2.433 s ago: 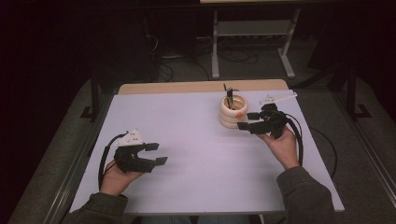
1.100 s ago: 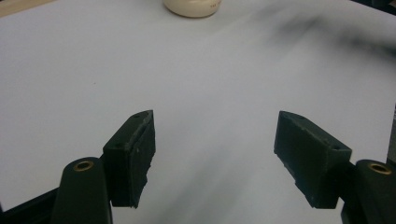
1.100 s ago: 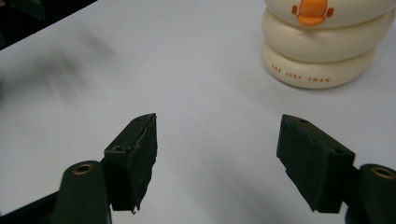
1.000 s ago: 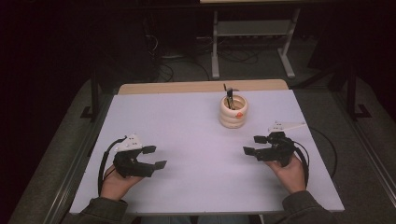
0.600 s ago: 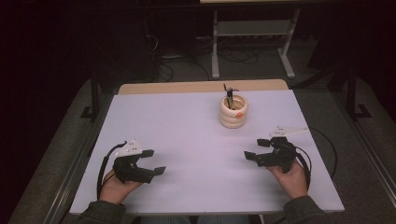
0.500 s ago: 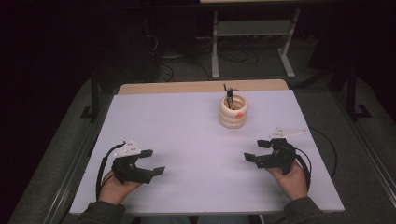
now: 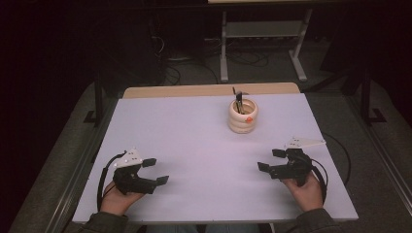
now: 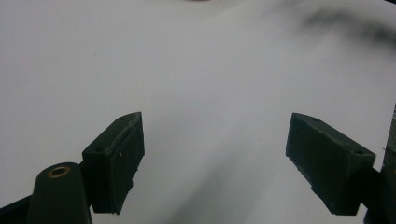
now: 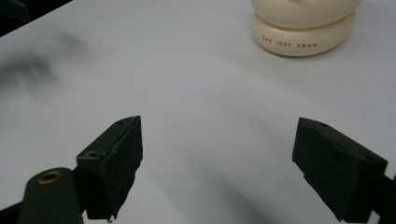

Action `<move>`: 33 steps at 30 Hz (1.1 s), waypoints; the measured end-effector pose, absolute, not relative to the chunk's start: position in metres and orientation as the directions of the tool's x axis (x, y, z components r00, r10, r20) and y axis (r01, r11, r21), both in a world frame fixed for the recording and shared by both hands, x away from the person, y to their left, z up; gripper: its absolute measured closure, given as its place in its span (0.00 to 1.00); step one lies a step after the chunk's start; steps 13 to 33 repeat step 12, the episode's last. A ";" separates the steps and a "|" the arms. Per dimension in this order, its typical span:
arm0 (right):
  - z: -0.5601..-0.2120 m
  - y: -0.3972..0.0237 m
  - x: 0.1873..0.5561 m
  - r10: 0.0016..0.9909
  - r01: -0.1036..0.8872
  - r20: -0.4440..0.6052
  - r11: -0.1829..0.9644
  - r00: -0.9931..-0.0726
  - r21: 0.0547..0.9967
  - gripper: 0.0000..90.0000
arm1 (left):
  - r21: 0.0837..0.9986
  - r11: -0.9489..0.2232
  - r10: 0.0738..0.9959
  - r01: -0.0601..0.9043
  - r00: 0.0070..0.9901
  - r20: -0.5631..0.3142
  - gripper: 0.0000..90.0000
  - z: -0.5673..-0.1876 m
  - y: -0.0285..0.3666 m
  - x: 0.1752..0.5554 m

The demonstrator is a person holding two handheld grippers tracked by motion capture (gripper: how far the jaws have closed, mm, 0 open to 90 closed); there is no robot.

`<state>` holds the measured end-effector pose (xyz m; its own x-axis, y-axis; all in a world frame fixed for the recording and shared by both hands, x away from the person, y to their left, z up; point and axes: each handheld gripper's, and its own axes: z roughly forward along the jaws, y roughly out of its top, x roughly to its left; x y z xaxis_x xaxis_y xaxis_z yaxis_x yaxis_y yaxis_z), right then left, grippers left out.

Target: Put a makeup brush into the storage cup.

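Between the spread, empty jaws of the left gripper (image 7: 155,171) and right gripper (image 7: 272,160) lay only bare white table (image 7: 194,145), while the cream ringed cup (image 7: 243,116), holding dark tools (image 7: 238,102), stood unobstructed, well beyond the right gripper.

Two hand-held grippers (image 7: 154,171) (image 7: 270,160), one cream ribbed holder (image 7: 242,118), one dark tool (image 7: 238,100) inside, one table (image 7: 194,136)

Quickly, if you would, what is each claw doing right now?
Left claw: open, holding nothing.
Right claw: open, holding nothing.
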<state>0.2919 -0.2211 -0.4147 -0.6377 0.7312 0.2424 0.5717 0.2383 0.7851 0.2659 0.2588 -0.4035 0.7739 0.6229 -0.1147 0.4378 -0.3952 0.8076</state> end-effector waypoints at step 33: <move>-0.418 -0.222 0.291 0.723 0.565 0.247 0.234 -0.646 0.791 0.18 | 0.799 -0.405 0.614 0.444 0.780 -0.121 0.22 -0.409 0.255 0.267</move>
